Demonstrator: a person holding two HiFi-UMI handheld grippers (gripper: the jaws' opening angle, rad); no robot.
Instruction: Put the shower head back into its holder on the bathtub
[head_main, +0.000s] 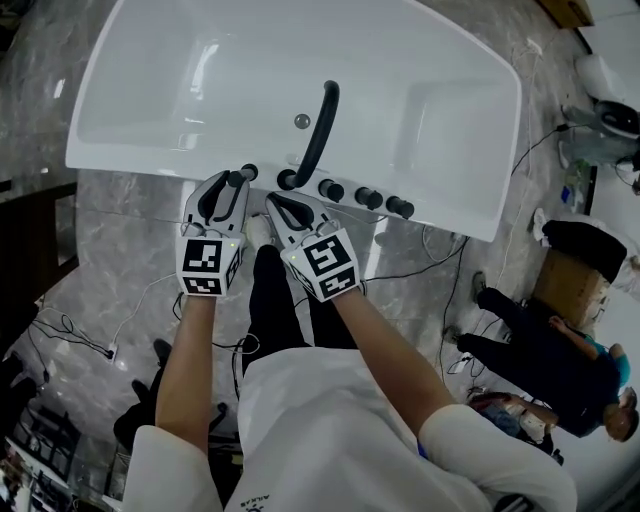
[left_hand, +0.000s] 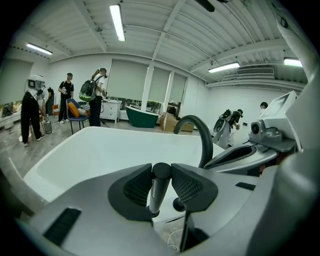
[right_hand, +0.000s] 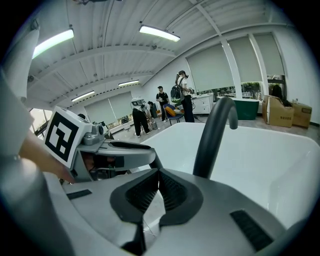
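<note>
The left gripper's (left_hand: 161, 173) jaws clamp the slim black cylindrical shower head (left_hand: 158, 196) at the white bathtub's (head_main: 140, 162) near rim, left of the black curved spout (head_main: 320, 130). The right gripper's (right_hand: 156, 175) jaws are pressed together on nothing.

Head view: from above, steeply down onto the near rim of the bathtub (head_main: 200, 90). Gripper views: low, close behind own jaws, side by side, left and right, facing far across the bathtub. Shared by all three: bathtub and black spout (head_main: 318, 135).
</note>
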